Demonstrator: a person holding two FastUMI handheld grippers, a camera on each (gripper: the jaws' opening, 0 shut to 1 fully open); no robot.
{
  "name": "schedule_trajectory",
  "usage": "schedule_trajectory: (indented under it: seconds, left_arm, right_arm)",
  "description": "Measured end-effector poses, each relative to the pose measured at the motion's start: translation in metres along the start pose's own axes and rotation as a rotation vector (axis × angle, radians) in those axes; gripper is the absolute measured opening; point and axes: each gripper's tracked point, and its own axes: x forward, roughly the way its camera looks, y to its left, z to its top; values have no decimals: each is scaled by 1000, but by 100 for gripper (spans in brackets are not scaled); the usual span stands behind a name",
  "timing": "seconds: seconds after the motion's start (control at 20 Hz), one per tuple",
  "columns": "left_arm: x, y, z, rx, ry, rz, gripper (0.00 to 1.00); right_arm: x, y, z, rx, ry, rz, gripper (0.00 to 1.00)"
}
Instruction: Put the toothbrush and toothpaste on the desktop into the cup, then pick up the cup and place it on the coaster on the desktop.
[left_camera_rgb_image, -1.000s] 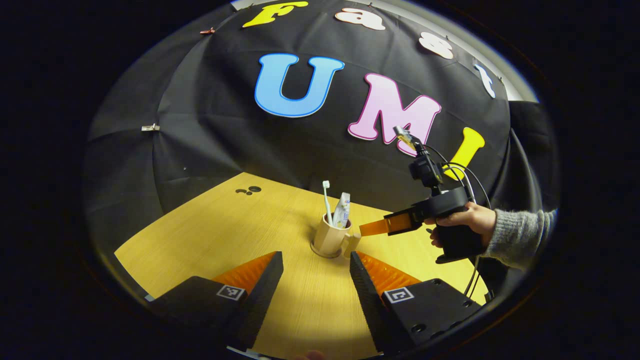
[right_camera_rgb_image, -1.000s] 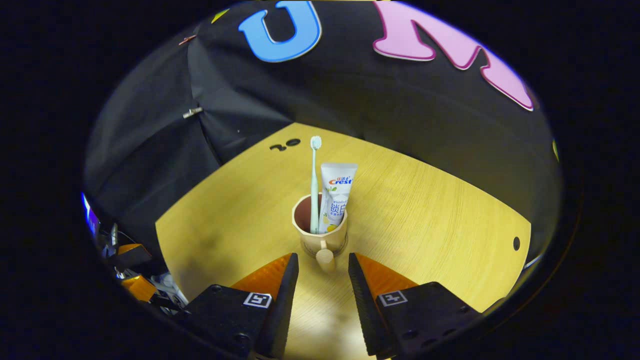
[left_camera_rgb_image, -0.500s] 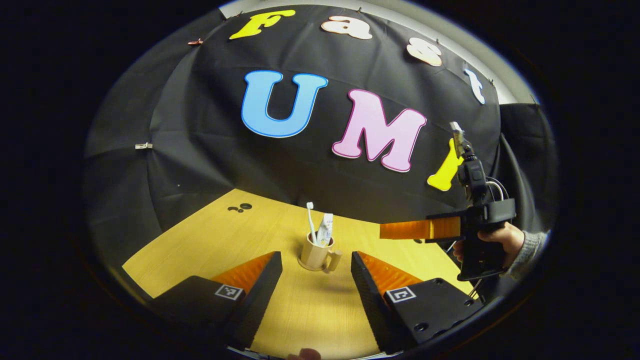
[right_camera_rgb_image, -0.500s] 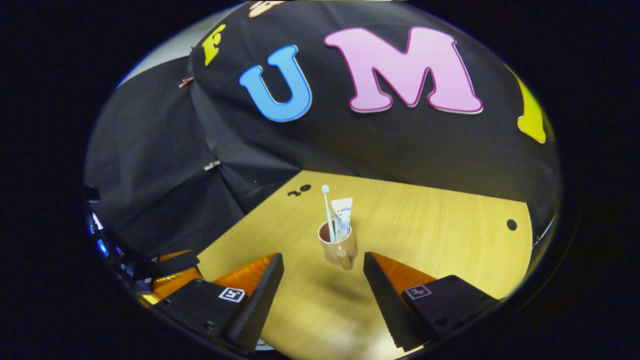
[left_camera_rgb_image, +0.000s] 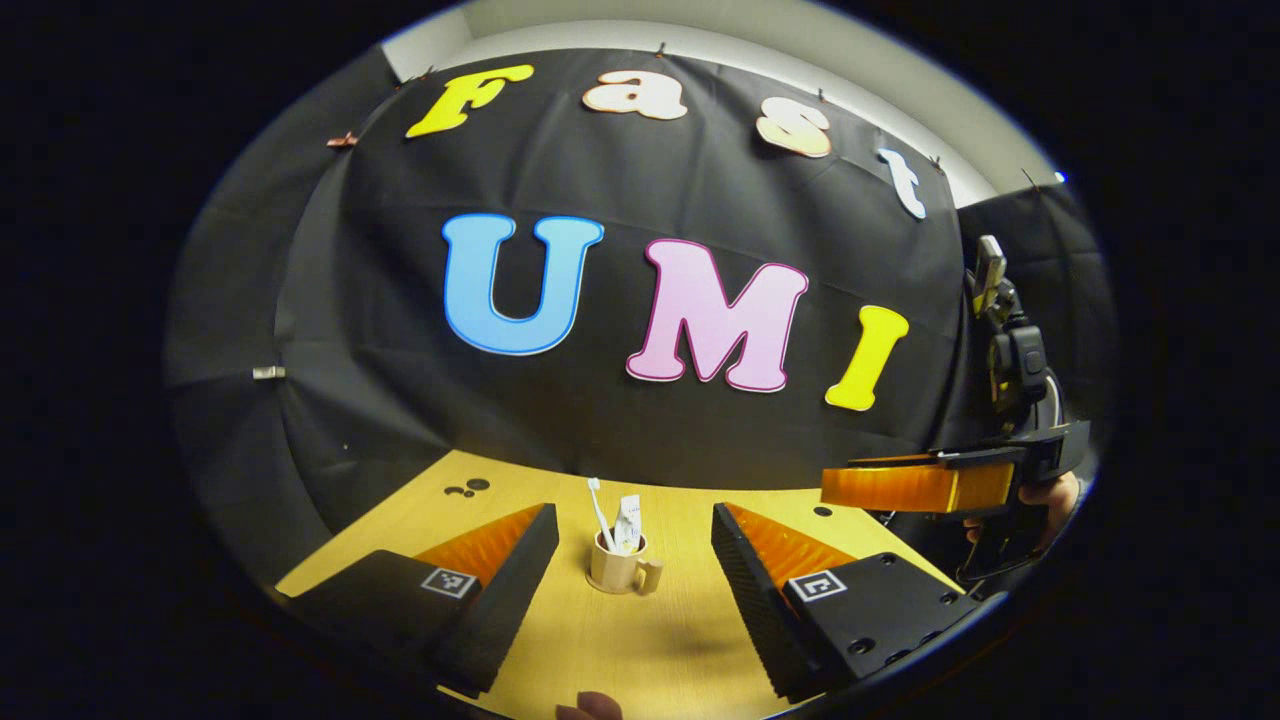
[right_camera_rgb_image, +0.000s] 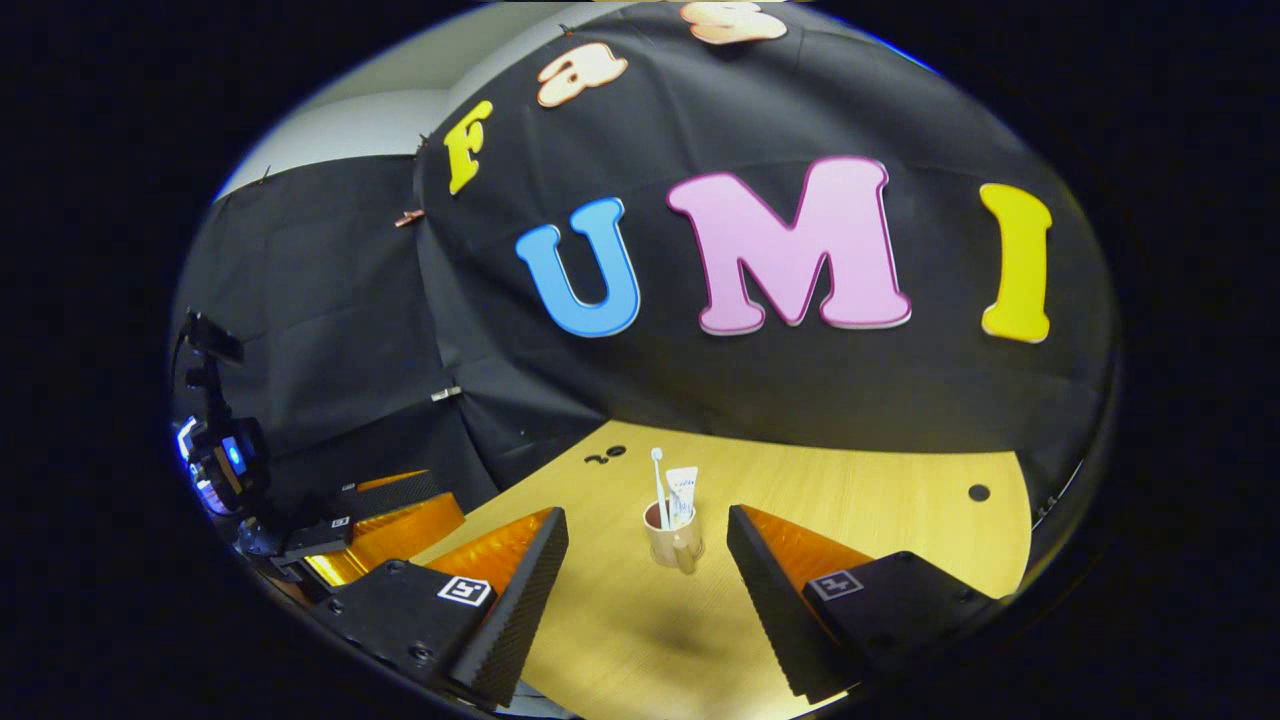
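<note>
A beige cup (left_camera_rgb_image: 615, 572) with a handle stands upright on the wooden table (left_camera_rgb_image: 640, 650). A toothbrush (left_camera_rgb_image: 598, 505) and a toothpaste tube (left_camera_rgb_image: 628, 520) stand inside it. My left gripper (left_camera_rgb_image: 632, 514) is open, well back from the cup and holding nothing. The right gripper (left_camera_rgb_image: 935, 485) hovers to the right above the table, held by a hand (left_camera_rgb_image: 1060, 495). In the right gripper view the cup (right_camera_rgb_image: 672, 545), toothbrush (right_camera_rgb_image: 658, 485) and toothpaste tube (right_camera_rgb_image: 682, 495) sit far ahead of my open, empty right gripper (right_camera_rgb_image: 647, 517). The left gripper (right_camera_rgb_image: 380, 515) shows at far left.
Small dark holes (left_camera_rgb_image: 465, 488) mark the table's far left corner, and a single hole (right_camera_rgb_image: 979, 492) lies near its right side. The table's far edge meets the black cloth wall just behind the cup. Bare wood surrounds the cup on all sides.
Both grippers have drawn back and up from the cup, which now looks smaller. The right gripper's fingers, earlier close beside the cup handle, have spread wide. The cup stays put.
</note>
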Motion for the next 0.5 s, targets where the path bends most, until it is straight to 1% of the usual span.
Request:
schedule_trajectory:
  seconds: [0.05,0.15,0.35,0.5]
  left_arm:
    - [1,0,7,30,-11,2,98]
    - [2,-9,18,59,-26,-16,97]
    - [-1,-23,34,66,-50,-31,97]
    - [-2,-35,32,54,-34,-59,97]
  right_arm:
    - [-3,7,9,-18,-18,-6,98]
    - [-16,12,16,-26,-44,-13,98]
    - [-33,13,35,-30,-102,-31,98]
    - [-40,5,44,-24,-131,-57,98]
